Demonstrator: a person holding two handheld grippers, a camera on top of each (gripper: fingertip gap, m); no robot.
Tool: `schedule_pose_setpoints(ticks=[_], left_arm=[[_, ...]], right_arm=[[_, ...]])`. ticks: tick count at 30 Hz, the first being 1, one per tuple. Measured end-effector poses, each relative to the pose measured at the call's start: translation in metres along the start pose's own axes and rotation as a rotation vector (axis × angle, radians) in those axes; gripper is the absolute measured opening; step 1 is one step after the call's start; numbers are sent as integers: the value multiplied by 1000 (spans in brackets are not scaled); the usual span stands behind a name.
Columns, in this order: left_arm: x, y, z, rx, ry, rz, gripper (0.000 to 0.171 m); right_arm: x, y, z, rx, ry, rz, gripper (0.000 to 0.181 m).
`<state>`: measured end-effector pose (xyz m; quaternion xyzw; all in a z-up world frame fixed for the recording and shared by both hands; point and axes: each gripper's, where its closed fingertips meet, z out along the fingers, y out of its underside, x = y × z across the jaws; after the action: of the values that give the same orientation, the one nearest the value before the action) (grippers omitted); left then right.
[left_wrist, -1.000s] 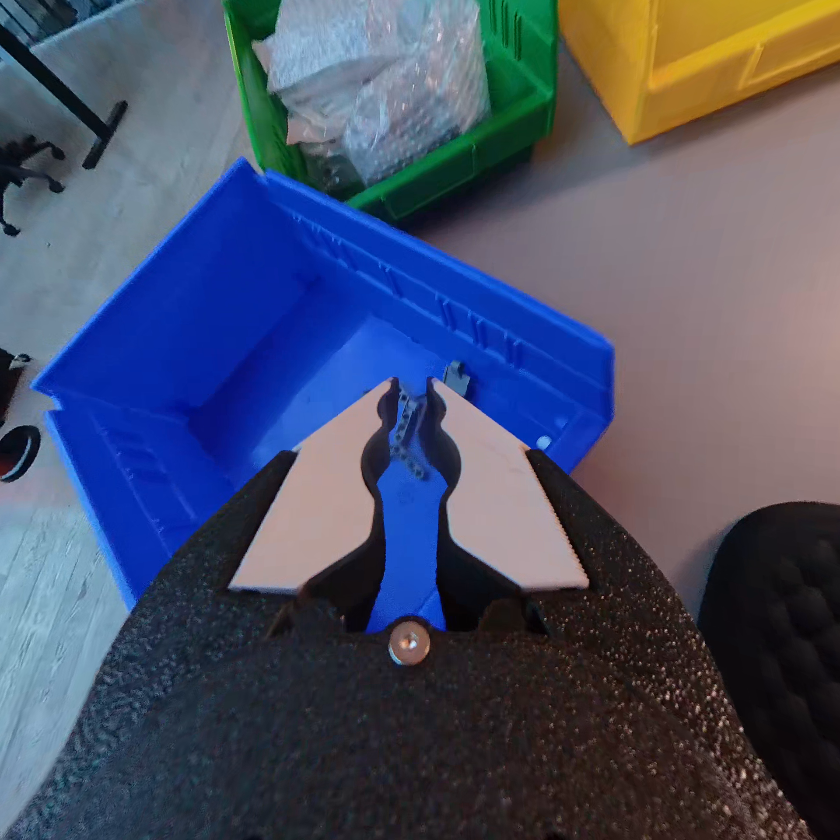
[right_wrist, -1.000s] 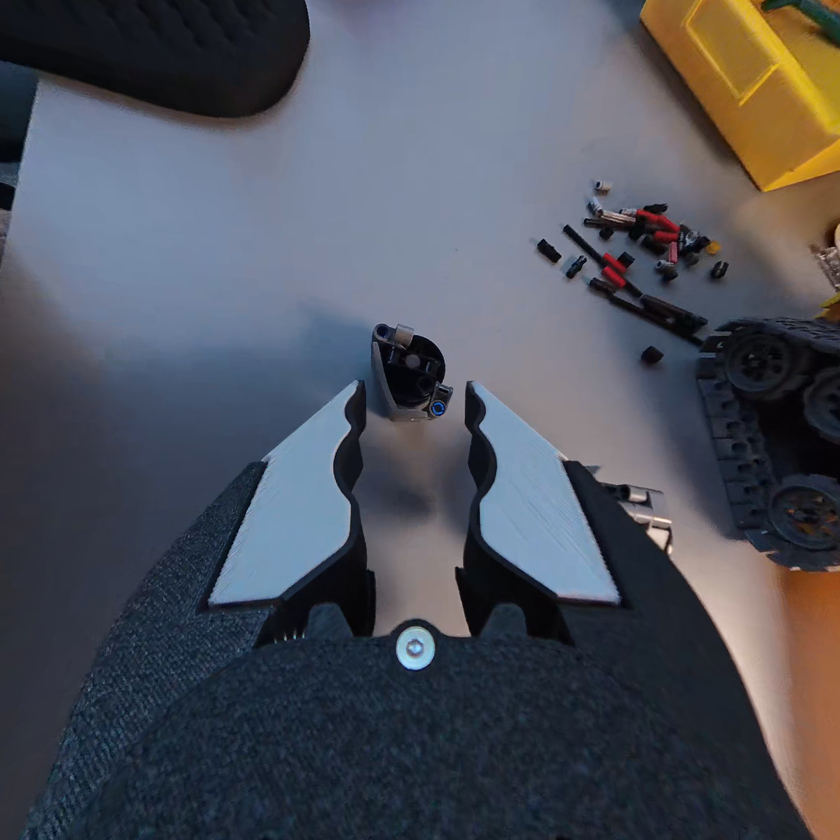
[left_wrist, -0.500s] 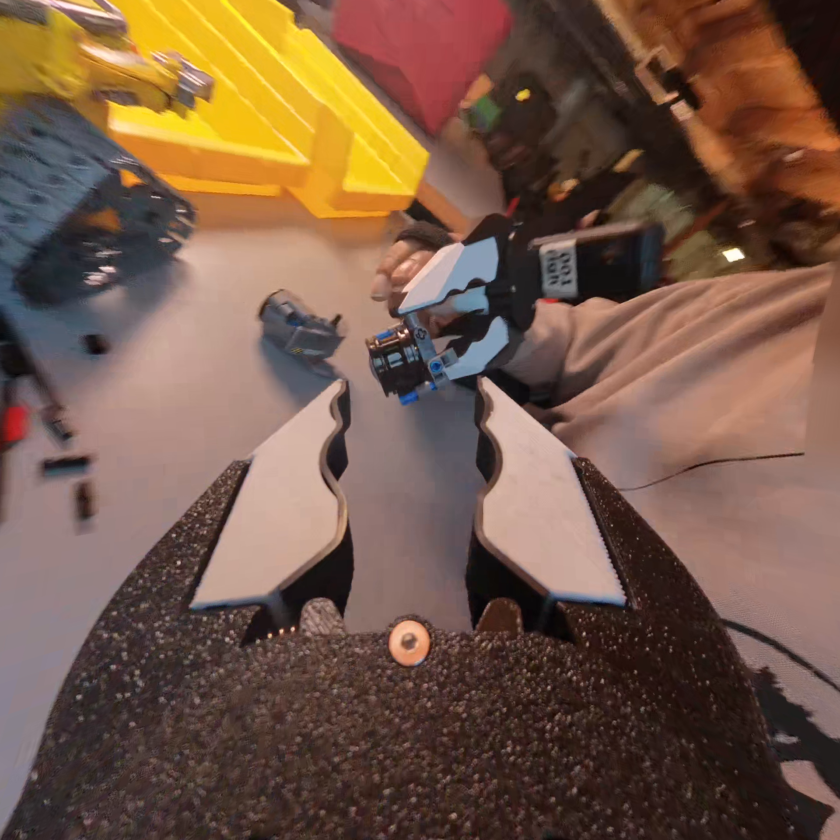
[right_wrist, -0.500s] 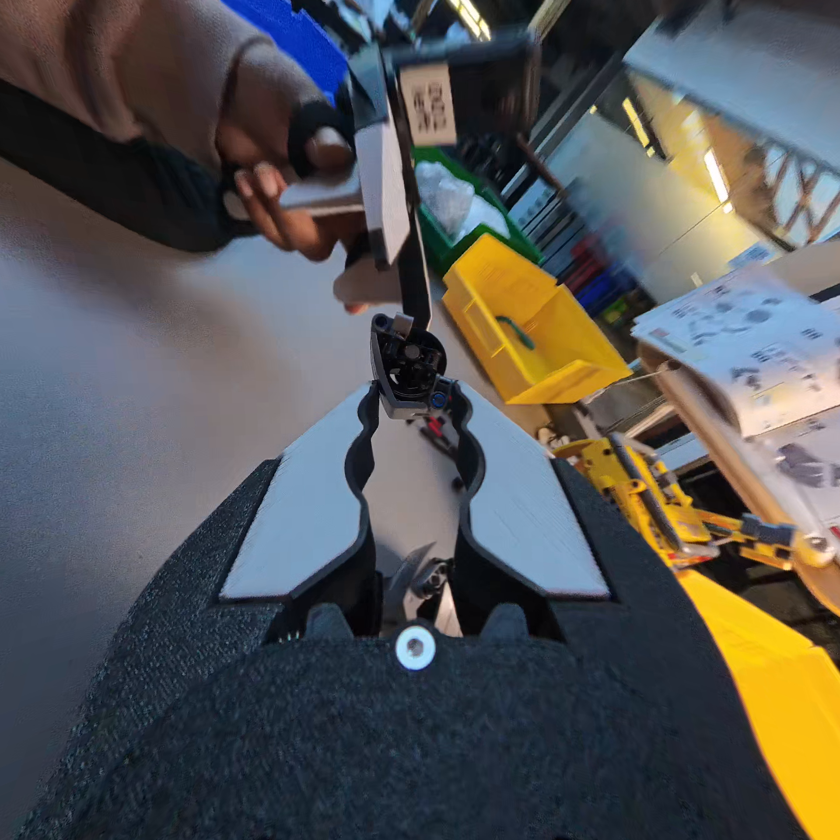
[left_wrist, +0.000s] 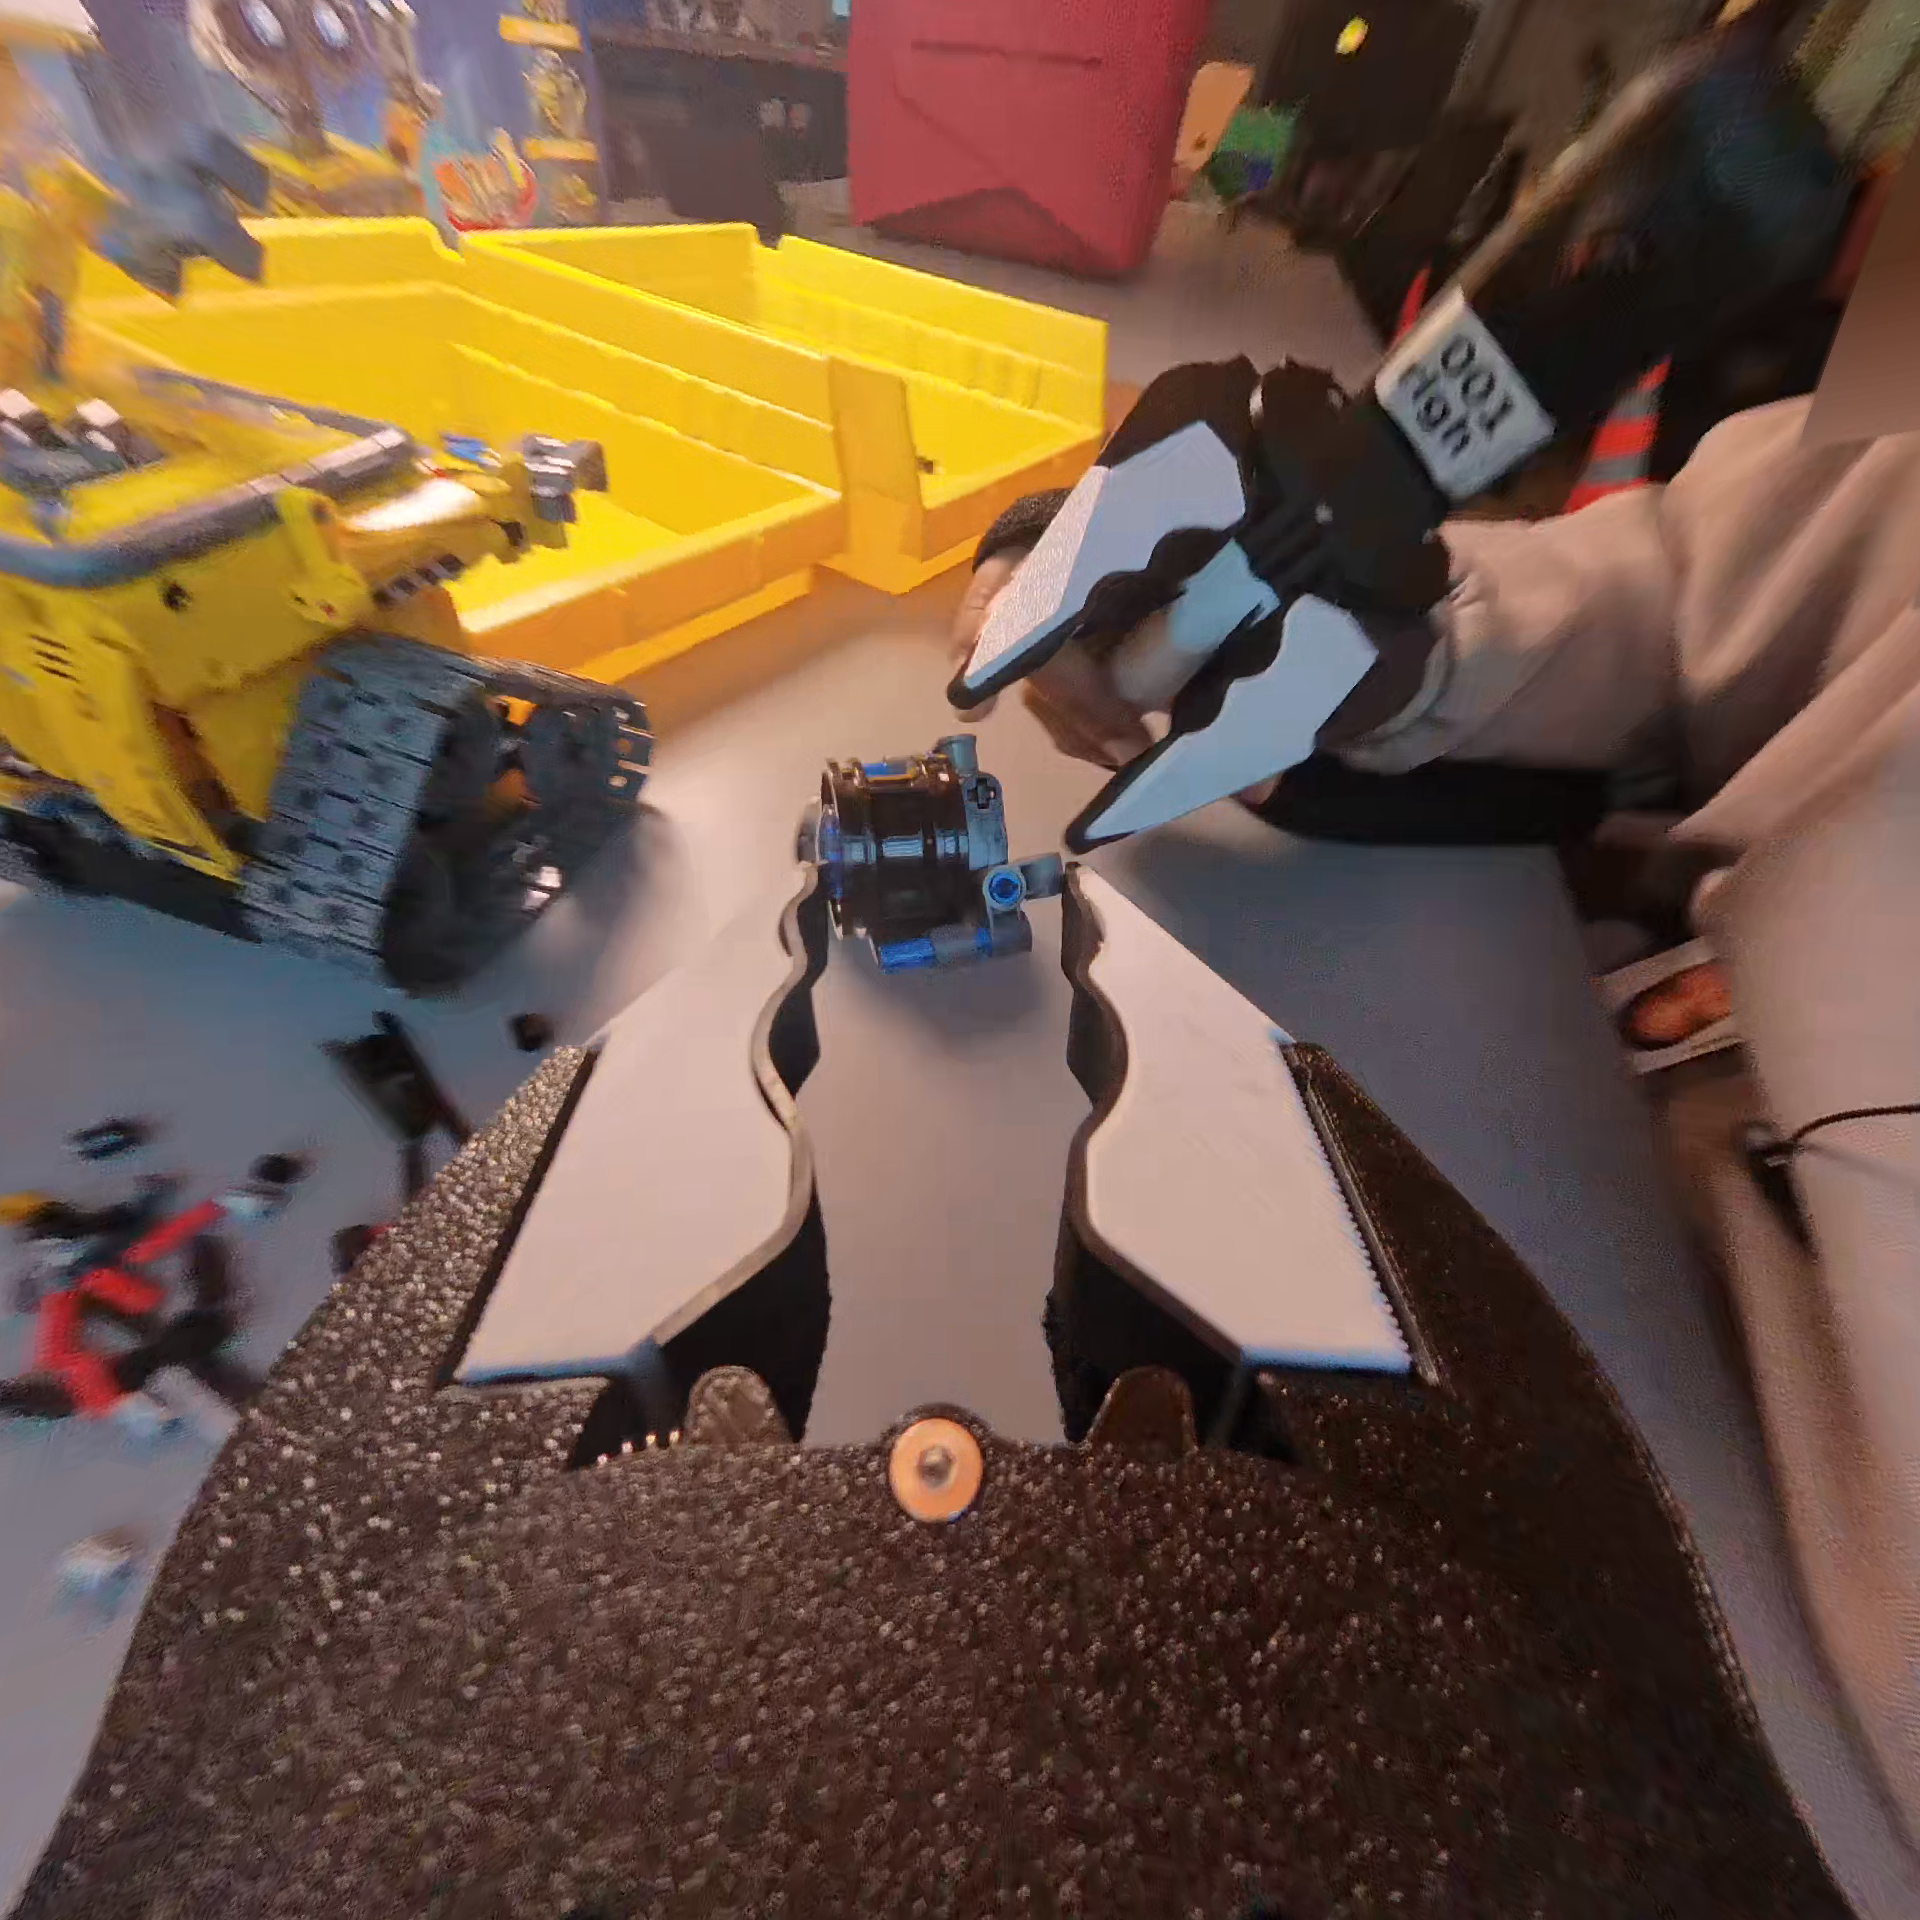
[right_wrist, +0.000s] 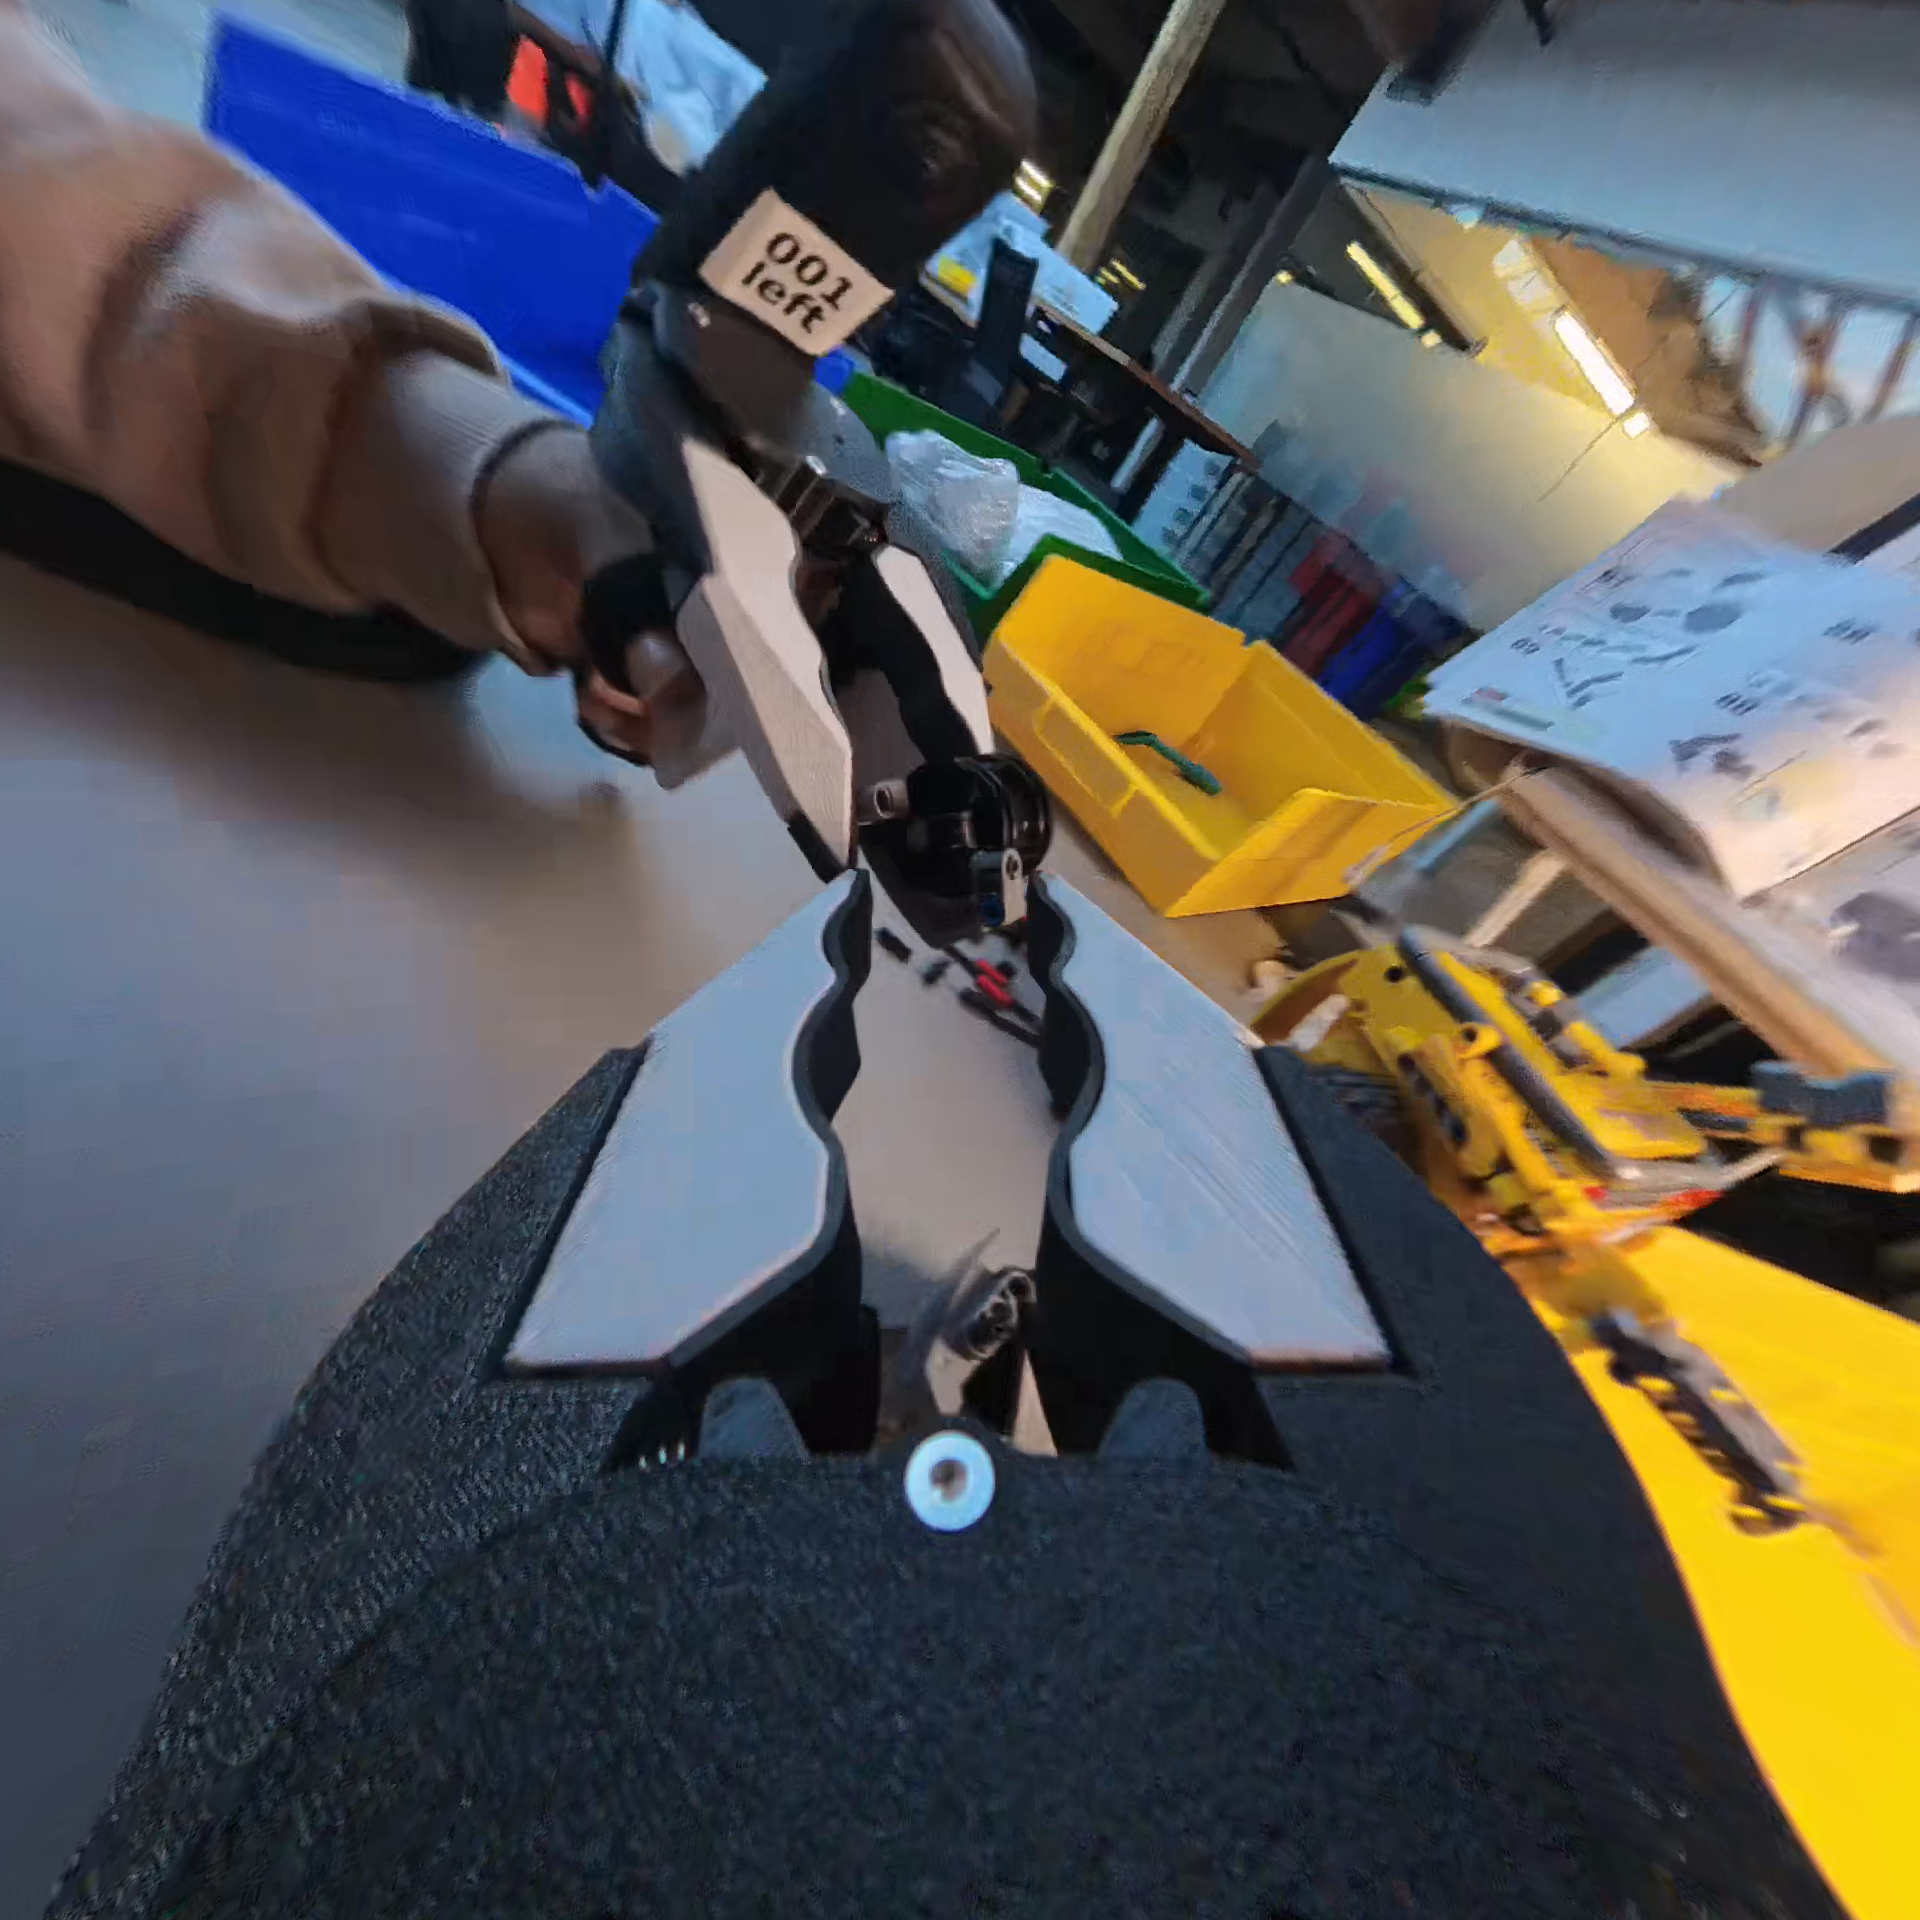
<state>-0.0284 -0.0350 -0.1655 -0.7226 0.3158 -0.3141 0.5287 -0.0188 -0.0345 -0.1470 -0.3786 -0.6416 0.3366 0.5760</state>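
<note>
A small black drum-shaped brick assembly (left_wrist: 904, 852) with grey arms and blue pins hangs just above the grey table (left_wrist: 1403, 987), between both grippers. My left gripper (left_wrist: 940, 894) has its fingertips against both sides of the assembly. My right gripper (right_wrist: 948, 891) holds the same assembly (right_wrist: 966, 821) at its fingertips from the opposite side. In the left wrist view the right gripper (left_wrist: 1013, 769) comes in from the upper right. In the right wrist view the left gripper (right_wrist: 904, 810) comes in from the upper left, held by a hand in a beige sleeve (right_wrist: 260, 395).
A yellow brick-built tracked vehicle (left_wrist: 260, 644) stands left of the assembly. Yellow bins (left_wrist: 727, 416) lie behind it. Loose small red and black parts (left_wrist: 104, 1299) lie at the near left. Green (right_wrist: 1039, 520) and blue (right_wrist: 416, 208) bins and an open booklet (right_wrist: 1714, 675) stand farther off. Less than 4 cm separates the two grippers' tips.
My left gripper left the blue bin, swung to the table and narrowed around the assembly. My right gripper picked the assembly off the table and raised it towards the left gripper.
</note>
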Motion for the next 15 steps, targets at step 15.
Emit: schedule_pose_setpoints(ticks=[15], left_arm=[[4, -6, -2, 5, -255, 580, 44]], right_arm=[[-1, -2, 4, 39, -174, 580, 25]])
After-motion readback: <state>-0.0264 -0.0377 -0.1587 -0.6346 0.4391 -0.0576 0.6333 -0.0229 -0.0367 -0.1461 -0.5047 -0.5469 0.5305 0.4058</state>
